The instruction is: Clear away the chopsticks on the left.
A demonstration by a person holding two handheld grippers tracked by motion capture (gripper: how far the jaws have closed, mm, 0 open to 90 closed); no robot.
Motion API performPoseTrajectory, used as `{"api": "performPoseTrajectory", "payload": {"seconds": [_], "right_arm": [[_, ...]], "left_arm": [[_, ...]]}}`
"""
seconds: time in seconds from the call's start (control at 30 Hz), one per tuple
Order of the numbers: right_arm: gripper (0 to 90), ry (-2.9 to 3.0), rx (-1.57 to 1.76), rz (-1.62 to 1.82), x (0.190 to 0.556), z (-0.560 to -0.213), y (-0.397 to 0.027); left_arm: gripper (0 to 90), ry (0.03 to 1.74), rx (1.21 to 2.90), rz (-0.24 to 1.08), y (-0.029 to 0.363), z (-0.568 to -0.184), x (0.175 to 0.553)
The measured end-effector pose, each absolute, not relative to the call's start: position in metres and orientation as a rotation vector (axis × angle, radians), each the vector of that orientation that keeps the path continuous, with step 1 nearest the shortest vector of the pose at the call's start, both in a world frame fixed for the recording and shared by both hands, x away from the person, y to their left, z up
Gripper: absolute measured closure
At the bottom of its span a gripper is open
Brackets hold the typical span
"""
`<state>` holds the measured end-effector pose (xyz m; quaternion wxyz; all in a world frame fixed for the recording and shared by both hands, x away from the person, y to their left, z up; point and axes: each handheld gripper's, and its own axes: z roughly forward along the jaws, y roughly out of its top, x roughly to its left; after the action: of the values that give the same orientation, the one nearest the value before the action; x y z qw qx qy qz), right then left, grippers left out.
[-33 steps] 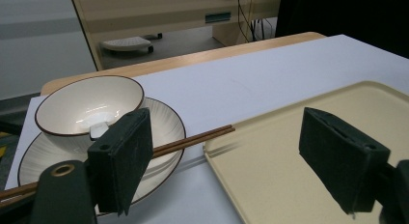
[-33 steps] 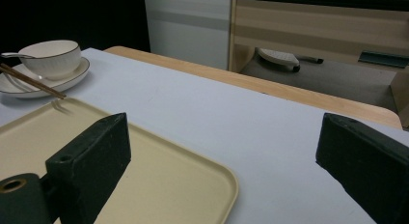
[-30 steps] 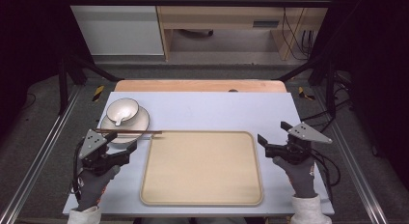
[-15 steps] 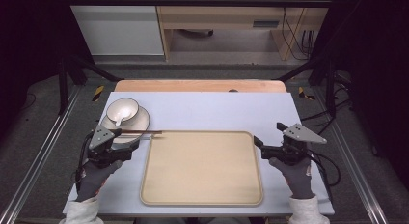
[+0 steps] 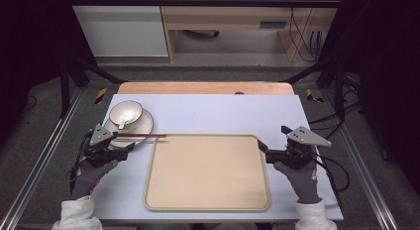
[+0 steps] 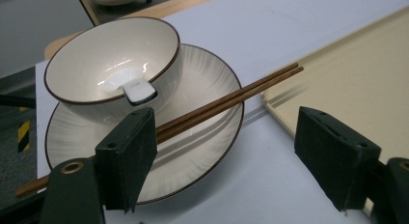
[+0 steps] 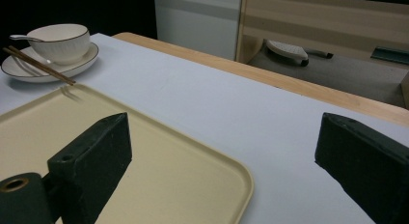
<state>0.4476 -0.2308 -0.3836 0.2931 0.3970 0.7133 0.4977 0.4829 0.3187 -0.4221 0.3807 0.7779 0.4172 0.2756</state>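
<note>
**Chopsticks lie just ahead of the left claw, running toward the tray**

High view: the left claw [image 5: 115, 149] sits at the near edge of the saucer [image 5: 143, 125], its jaws spread and holding nothing. The pair of chopsticks [image 5: 141, 136] lies across the saucer's near rim, long axis running left to right along the surface [image 5: 218, 111], tips reaching just over the corner of the beige tray [image 5: 208, 175]. The bowl [image 5: 126, 114] stands on the saucer beyond them. The right claw [image 5: 267, 153] rests at the tray's right edge, well apart from the chopsticks, so the left hand is plainly the nearer one.

Left gripper view: the chopsticks [image 6: 226, 96] pass behind the left jaw and slant up to the right, lying between the jaw lines but not gripped. Their butt end is hidden behind the jaw and claw body. A white spoon [image 6: 137, 91] sits in the bowl [image 6: 111, 64]; its handle is hard to make out.

Right gripper view: the jaws stand wide apart and empty, over the tray's corner [image 7: 202, 161]. The chopsticks [image 7: 38, 64] appear far off, small, resting on the saucer [image 7: 46, 67].
</note>
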Motion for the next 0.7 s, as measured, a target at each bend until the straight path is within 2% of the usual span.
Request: {"api": "performPoseTrajectory", "payload": {"seconds": [0.37, 0.7], "right_arm": [[5.9, 1.898, 1.062, 1.322, 0.449, -0.384, -0.232], [6.0, 1.892, 1.069, 1.325, 0.448, -0.383, -0.232]], "left_arm": [[31.4, 1.107, 2.073, 0.777, 0.326, -0.441, 0.507], [40.2, 1.097, 2.061, 0.799, 0.326, -0.451, 0.522]]}}
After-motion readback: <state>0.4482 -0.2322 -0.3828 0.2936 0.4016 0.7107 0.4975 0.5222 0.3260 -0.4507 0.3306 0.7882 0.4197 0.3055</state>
